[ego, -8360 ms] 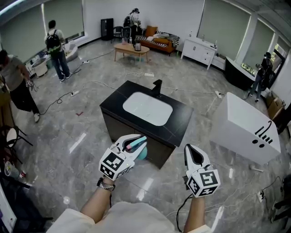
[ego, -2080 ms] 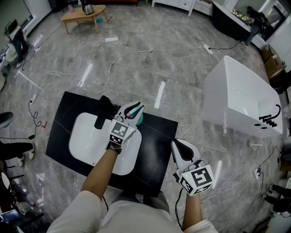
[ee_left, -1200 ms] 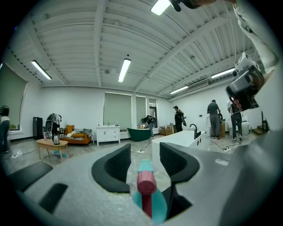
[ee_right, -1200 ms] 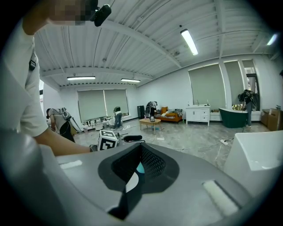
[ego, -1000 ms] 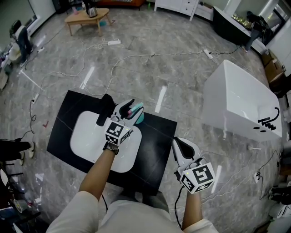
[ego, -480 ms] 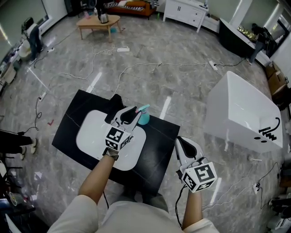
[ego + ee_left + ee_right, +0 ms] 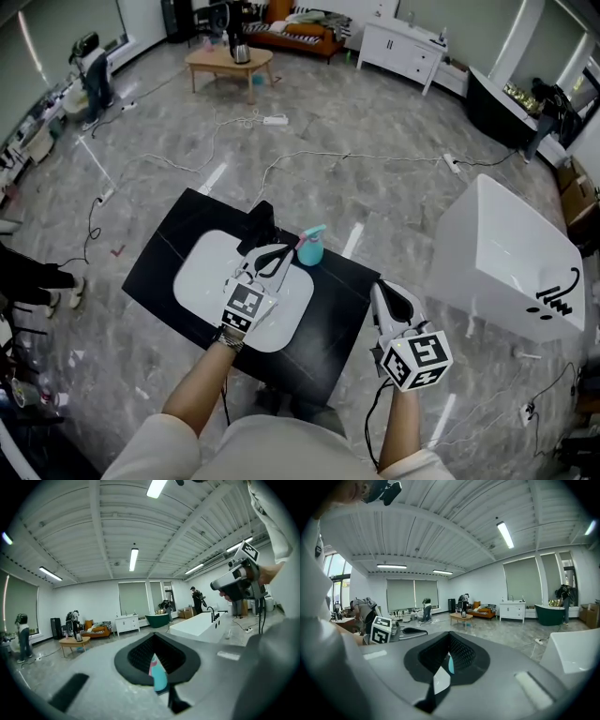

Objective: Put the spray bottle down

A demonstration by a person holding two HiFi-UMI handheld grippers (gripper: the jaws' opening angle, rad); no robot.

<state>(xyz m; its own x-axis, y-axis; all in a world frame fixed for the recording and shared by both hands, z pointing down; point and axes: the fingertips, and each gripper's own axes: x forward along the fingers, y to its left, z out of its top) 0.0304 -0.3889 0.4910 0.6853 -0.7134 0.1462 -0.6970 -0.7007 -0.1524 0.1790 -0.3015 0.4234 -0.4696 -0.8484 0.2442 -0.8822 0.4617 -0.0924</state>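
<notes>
Nearest, the right gripper (image 7: 391,298) hangs off the front-right corner of the black counter (image 7: 342,305), jaws closed to a thin slit w/ nothing held. The left gripper (image 7: 278,253) is over the white basin (image 7: 202,274), on a bare forearm. Its jaws have just been closing and are now together, nothing btwn them. The spray bottle (image 7: 310,247), teal w/ a pink trigger head, stands upright on the counter at the basin's far right rim, just past the left gripper's tips and a bit to their right, not gripped. In the left gripper view it shows thru the jaw slit (image 7: 158,677). A black faucet (image 7: 259,223) is just left of the bottle. Beyond lie grey marble floor w/ white cables (image 7: 309,156), a white bathtub (image 7: 511,253) at right, then a wooden coffee table (image 7: 231,62) far back.
</notes>
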